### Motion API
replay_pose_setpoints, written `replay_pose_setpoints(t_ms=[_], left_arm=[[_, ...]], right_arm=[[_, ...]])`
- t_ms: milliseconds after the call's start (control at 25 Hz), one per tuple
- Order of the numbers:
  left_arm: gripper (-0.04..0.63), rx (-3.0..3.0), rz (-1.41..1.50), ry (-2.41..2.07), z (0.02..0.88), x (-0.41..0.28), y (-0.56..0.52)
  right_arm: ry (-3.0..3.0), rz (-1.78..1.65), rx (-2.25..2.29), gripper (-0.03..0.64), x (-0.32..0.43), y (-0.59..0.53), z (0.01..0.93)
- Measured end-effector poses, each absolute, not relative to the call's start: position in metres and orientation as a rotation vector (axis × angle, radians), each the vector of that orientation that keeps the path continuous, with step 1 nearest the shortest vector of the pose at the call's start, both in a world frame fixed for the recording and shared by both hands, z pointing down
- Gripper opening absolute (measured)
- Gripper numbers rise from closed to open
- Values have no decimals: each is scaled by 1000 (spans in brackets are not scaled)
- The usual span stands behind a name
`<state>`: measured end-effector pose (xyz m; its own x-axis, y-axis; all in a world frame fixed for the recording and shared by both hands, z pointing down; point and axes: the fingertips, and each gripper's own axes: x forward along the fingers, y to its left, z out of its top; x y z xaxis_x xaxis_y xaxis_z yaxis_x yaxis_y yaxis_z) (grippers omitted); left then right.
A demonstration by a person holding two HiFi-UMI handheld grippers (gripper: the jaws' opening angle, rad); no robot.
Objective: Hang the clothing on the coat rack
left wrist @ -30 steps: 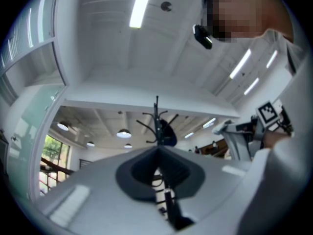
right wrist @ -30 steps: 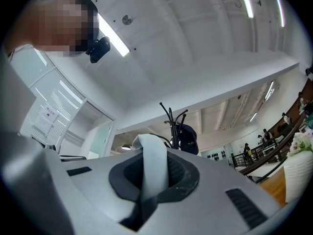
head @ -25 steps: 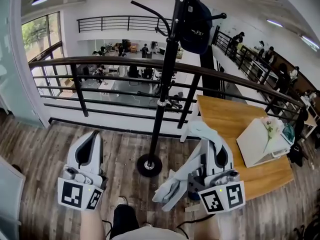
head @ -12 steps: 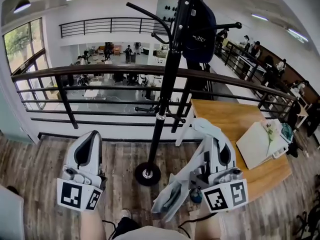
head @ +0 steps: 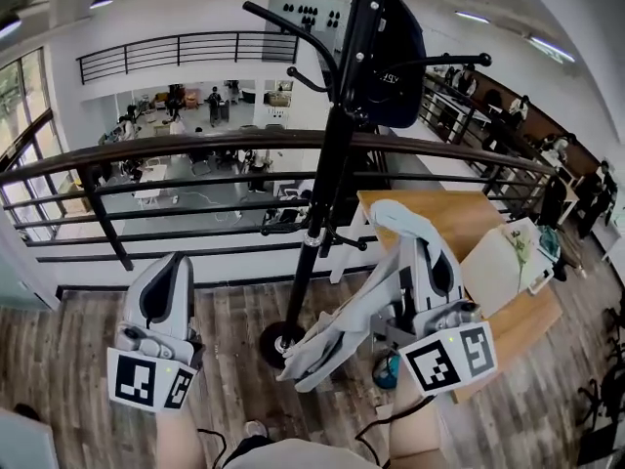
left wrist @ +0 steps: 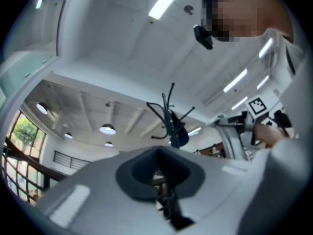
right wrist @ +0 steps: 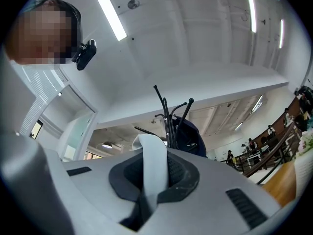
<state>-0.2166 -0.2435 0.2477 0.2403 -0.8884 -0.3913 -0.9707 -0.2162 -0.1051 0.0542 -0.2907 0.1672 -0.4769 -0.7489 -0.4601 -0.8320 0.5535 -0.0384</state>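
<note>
Left gripper (head: pixel 174 264) jaws together; right gripper (head: pixel 427 254) jaws tight on garment (head: pixel 328 337).

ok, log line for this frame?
right gripper: shut on pale garment | left gripper: shut, empty | coat rack: dark bag hung, garment not yet

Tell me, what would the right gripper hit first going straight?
Beyond the pale grey garment in its jaws, probably the black metal coat rack, by its dark navy bag; depth unclear.

left tongs (head: pixel 172 270) and right tongs (head: pixel 431 262): pale grey moulded shells, dark padded recess at the throat. at 6 o'clock of each shell, a white cube (head: pixel 146 381) with black square markers and a small green light. thin black cables (head: pixel 374 426) trail beneath both.
</note>
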Motion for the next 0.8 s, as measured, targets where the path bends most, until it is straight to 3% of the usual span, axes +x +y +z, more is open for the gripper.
replay_pose_setpoints(t_ms=[800], left_arm=[[6,-2270,439,1615,247,-271,-304]], right_arm=[[2308,222,-1355,6,9,-372,103]])
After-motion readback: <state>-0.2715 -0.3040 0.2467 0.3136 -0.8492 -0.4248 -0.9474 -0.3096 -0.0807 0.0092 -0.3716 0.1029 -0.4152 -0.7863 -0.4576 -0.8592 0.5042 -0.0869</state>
